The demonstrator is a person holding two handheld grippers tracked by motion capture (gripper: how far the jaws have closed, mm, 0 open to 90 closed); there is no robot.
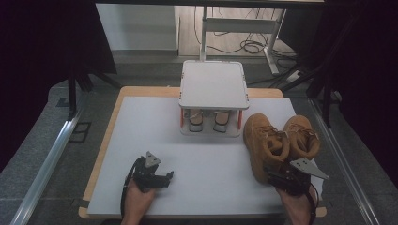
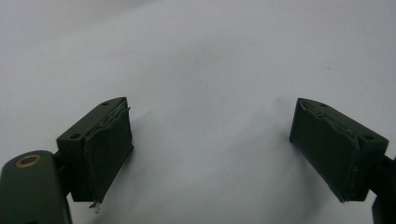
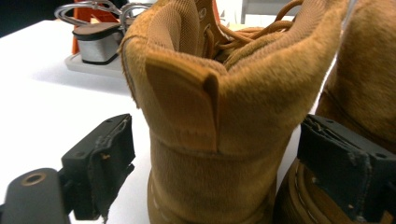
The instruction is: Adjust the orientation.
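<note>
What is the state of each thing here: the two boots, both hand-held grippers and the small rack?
Left boot: upright on the table, heel between the right gripper's open jaws, not clamped.
Right boot: upright, close beside the left boot.
Right hand-held gripper: open, around the heel.
Left hand-held gripper: open, empty, over bare white table.
Rack: standing, a pair of shoes on its lower shelf.

A white board (image 1: pixel 202 168) covers a wooden table (image 1: pixel 101 159). At its far edge stands a small rack (image 1: pixel 213 96) — white top, orange posts — with a pair of shoes (image 1: pixel 209 121) on the lower shelf. Beyond it, cables (image 1: pixel 248 46) lie on the floor by a white frame (image 1: pixel 241 24). Dark curtains (image 1: pixel 47 42) hang on both sides.
</note>
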